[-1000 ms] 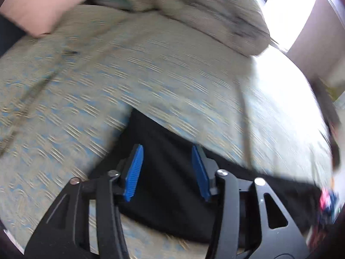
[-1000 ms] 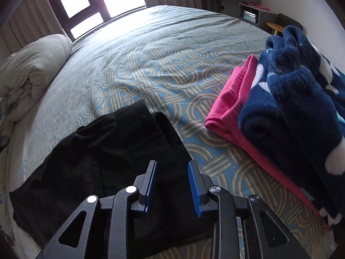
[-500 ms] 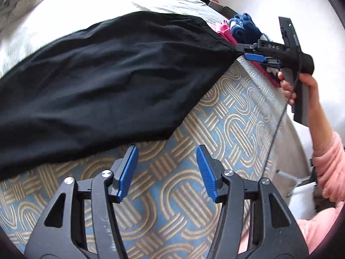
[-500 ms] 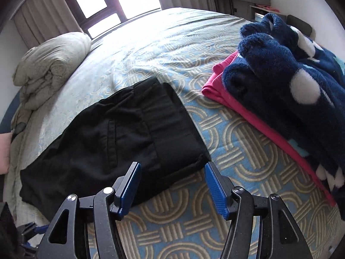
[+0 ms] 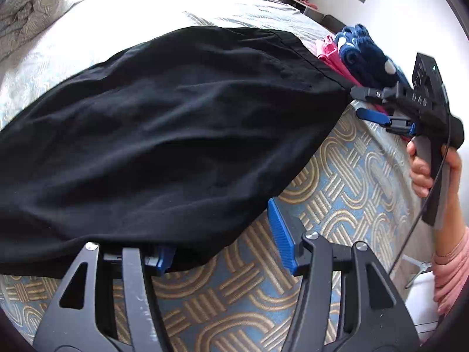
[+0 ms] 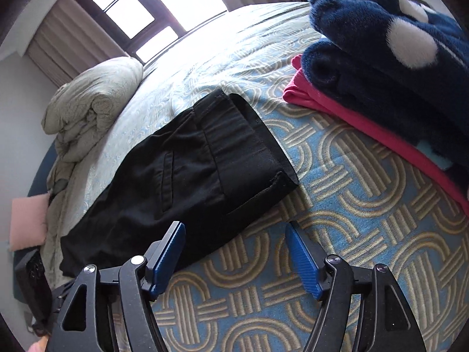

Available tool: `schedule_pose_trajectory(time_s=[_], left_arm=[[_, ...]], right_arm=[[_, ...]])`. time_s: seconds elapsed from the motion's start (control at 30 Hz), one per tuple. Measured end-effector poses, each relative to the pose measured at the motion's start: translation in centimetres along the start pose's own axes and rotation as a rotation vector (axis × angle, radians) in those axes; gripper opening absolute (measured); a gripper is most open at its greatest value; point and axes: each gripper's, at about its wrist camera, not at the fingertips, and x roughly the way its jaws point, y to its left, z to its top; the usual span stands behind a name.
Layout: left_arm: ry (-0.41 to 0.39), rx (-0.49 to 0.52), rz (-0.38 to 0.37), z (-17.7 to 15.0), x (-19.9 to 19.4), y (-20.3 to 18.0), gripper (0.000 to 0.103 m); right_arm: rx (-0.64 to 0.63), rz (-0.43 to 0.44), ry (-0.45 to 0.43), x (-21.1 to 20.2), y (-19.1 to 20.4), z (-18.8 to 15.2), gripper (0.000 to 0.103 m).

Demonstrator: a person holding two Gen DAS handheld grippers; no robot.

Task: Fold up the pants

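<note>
Black pants [image 5: 164, 135] lie folded lengthwise on the patterned bedspread [image 5: 346, 193]; in the right wrist view the pants [image 6: 199, 173] show the waistband at the near right end. My left gripper [image 5: 222, 237] is open at the pants' near edge, and the cloth covers the tip of its left finger. My right gripper [image 6: 234, 252] is open just in front of the pants' edge, holding nothing. It also shows in the left wrist view [image 5: 366, 105], open by the waistband corner.
A stack of folded clothes, navy fleece [image 6: 390, 52] on a pink garment [image 6: 360, 123], lies to the right of the pants. A rolled beige duvet [image 6: 93, 94] lies at the far left by the window. A pink pillow [image 6: 27, 223] sits at the bed's edge.
My left gripper swung round from the far leg end to the pants' near edge and slid against it. My right gripper opened wide and drew back off the waistband.
</note>
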Motion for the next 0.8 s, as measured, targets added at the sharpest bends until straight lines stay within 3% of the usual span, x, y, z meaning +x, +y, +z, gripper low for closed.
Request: schedule_pose_trajectory(time_s=[0.17,0.3,0.33,0.4,0.43,0.67,0.8], left_arm=[[-0.015,-0.064,-0.03,-0.9,-1.4,0.4,0.052],[-0.009,0.016,0.016,-1.3,-1.6,-0.6,0.052],[-0.007,0.016,0.021,-1.3,-1.6,-0.7,0.052],[-0.012,0.011,0.009,-1.3,-1.7,-0.9,0.052],[-0.016,0.015,0.005,-1.4,-1.9,-1.1,0.052],[0.012,0.088,-0.086,-2.6,-2.3,-3.5,0.052],[0.03,0.145,-0.039,-3.2,-1.3,-4.7,0.052]], right_arm=[[0.105,0.098,-0.008,1.0,-1.2,0.8,0.08],[0.145,0.075,-0.046,2.1,-0.7,2.0,0.08],[0.158,0.053,-0.054,2.3,-0.5,2.2,0.068],[0.143,-0.04,-0.075,2.2,0.0,2.7,0.023],[0.131,-0.058,-0.077,1.8,0.0,2.8,0.019],[0.15,-0.085,-0.116,-3.1,-1.1,0.5,0.018],[0.227,-0.059,-0.059,-2.0,-4.7,-1.0,0.026]])
